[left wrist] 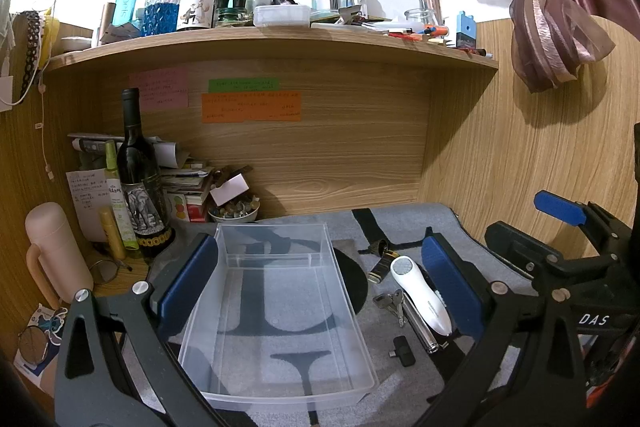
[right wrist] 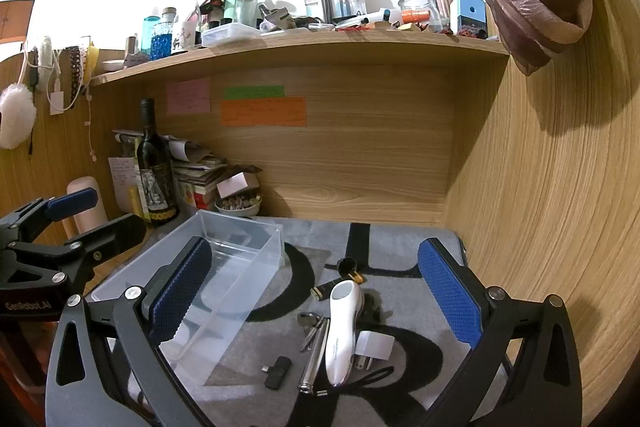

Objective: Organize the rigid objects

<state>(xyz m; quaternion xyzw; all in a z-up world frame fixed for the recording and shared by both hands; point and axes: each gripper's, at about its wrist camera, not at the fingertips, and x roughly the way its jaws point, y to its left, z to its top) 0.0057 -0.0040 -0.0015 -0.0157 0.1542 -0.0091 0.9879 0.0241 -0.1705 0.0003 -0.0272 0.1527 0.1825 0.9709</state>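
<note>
Left wrist view: the left gripper (left wrist: 320, 277) has its jaws spread wide, gripping nothing, with the clear plastic bin (left wrist: 276, 311) lying between its blue pads (left wrist: 188, 277) on the grey patterned mat (left wrist: 408, 223) that covers the tabletop. The bin holds nothing visible. Just right of the bin lie a white handheld device (left wrist: 420, 297), a bunch of keys (left wrist: 390, 301), a silver metal cylinder (left wrist: 420, 329), a small black adapter (left wrist: 403, 345) and a black-and-gold item (left wrist: 380, 267); all are loose on the mat and outside the bin. The right gripper (left wrist: 532, 223) appears at the right edge, jaws apart and gripping nothing. A dark wine bottle (left wrist: 140, 179) and a pink flask (left wrist: 56, 251) stand at the left, beside the mat. Right wrist view: the right gripper (right wrist: 316, 291) has its jaws spread wide over the loose items, touching none of them. The white handheld device (right wrist: 340, 331) lies lengthwise between the pads, with the silver metal cylinder (right wrist: 314, 357) and keys (right wrist: 310, 323) just to its left, the black adapter (right wrist: 276, 371) further left, and a white plug (right wrist: 374, 347) touching its right side. The clear plastic bin (right wrist: 236, 267) sits to the left, partly behind the left pad. The left gripper (right wrist: 96, 215) shows at the left edge, jaws apart
</note>
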